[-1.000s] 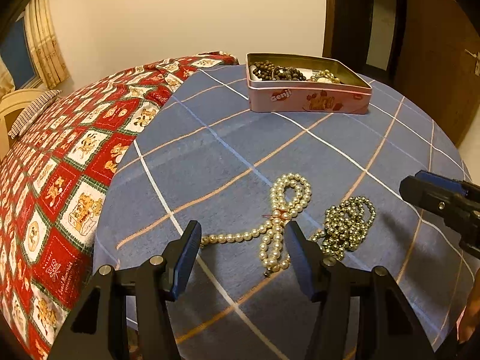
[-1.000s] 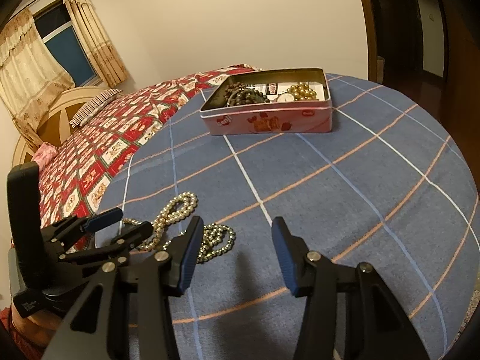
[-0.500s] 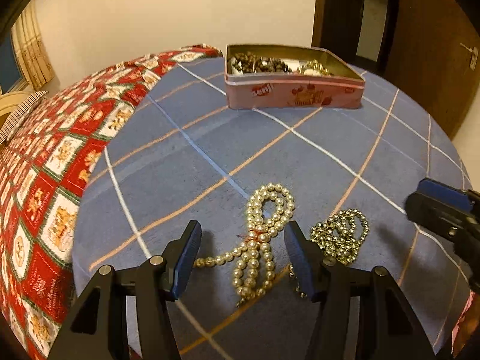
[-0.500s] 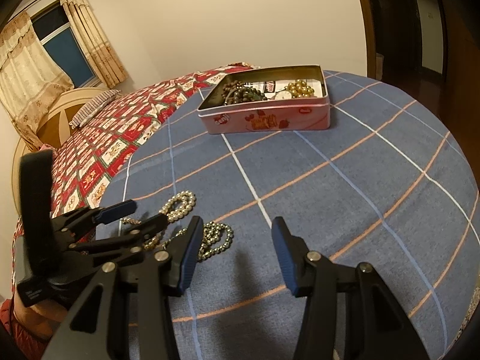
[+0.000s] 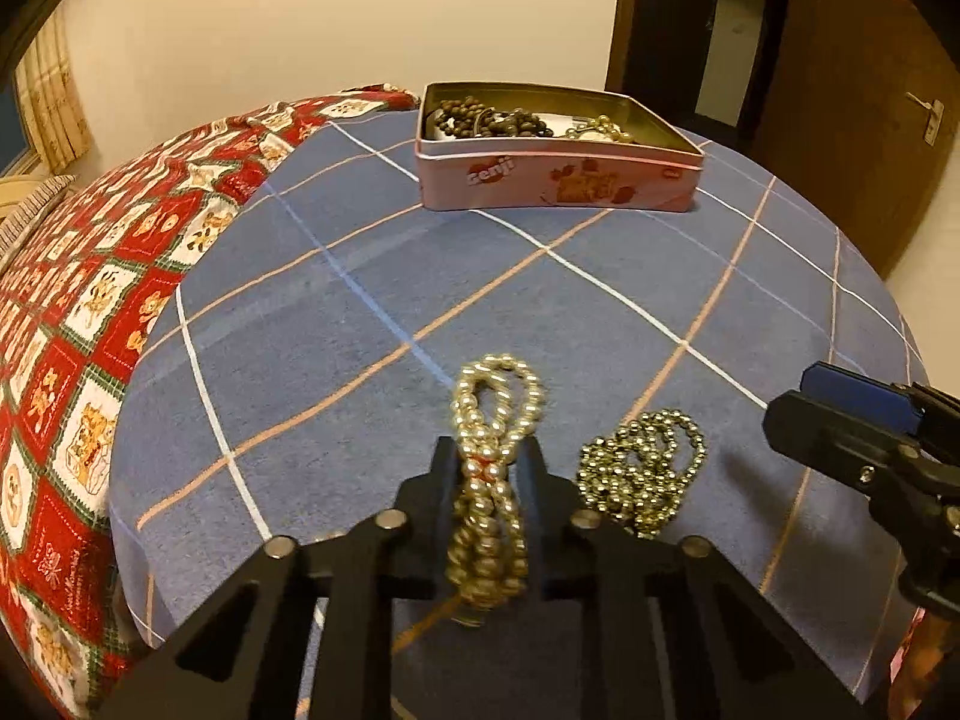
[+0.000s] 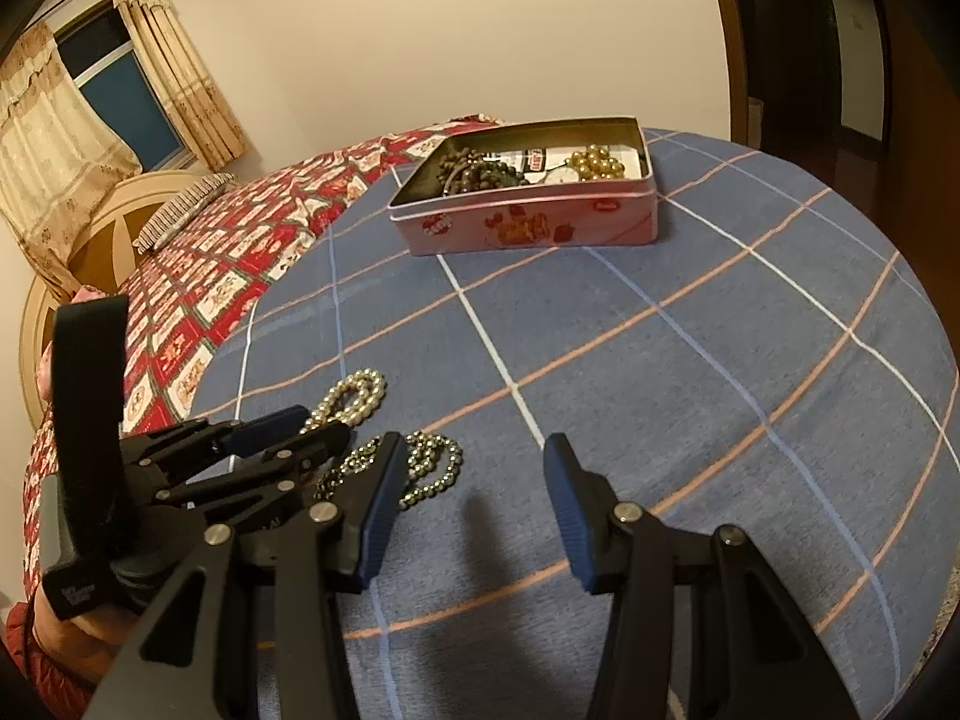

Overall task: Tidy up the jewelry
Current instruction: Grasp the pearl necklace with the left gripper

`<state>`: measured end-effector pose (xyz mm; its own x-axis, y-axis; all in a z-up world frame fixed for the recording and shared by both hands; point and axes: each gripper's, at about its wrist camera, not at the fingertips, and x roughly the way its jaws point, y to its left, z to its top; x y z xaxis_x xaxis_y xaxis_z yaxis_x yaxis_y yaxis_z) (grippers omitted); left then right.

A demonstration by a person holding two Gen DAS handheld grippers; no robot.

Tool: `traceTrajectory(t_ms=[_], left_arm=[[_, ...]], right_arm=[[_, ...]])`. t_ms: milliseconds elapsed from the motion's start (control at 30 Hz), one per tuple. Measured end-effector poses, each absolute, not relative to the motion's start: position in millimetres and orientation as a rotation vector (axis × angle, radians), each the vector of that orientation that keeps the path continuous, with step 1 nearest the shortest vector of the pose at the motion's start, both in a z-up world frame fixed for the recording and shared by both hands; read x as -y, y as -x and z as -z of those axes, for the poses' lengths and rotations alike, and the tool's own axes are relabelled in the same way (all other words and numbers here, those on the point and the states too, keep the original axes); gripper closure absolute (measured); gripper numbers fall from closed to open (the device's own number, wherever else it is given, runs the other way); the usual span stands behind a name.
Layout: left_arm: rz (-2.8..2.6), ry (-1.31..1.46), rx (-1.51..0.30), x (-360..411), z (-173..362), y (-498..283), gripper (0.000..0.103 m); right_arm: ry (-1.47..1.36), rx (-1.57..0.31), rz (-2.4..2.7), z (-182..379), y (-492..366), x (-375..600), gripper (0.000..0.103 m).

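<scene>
My left gripper [image 5: 487, 459] has its two fingers pinched in on the pearl necklace [image 5: 491, 480], gripping the doubled strands at the red tie; a loop of pearls sticks out ahead of the fingertips and the remaining strands bunch back between the fingers toward the camera. Whether the loop rests on the blue plaid cloth [image 5: 372, 300] or hangs just above it, I cannot tell. Just to the right of this gripper lies the small-bead gold chain [image 5: 642, 471], heaped on the cloth and not touched by either finger.

My right gripper [image 6: 471, 507] is spread wide with nothing between its blue pads [image 6: 378, 516] (bare cloth shows through the gap). The gold chain sits just beyond its left fingertip, and the left gripper with its pearls is farther to that side.

Well ahead of both grippers, on the far part of the cloth, stands the pink tin [image 6: 528, 222], lid off, holding dark wooden beads [image 6: 474, 171] toward its left and a cluster of gold beads [image 6: 594, 162] toward its right. To the left of the cloth is a red patterned bedspread [image 5: 90, 300].
</scene>
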<state>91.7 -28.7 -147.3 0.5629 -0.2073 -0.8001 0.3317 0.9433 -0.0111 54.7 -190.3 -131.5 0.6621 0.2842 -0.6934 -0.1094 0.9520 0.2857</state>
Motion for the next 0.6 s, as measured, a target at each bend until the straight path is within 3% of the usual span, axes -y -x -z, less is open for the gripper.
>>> traceTrajectory(t_ms=[600], left_arm=[[0.254,0.002,-0.852,-16.9,131.6,-81.7,0.09]], right_arm=[[-0.194,-0.859,-0.203,138.0,-59.0,182.6,0.052]])
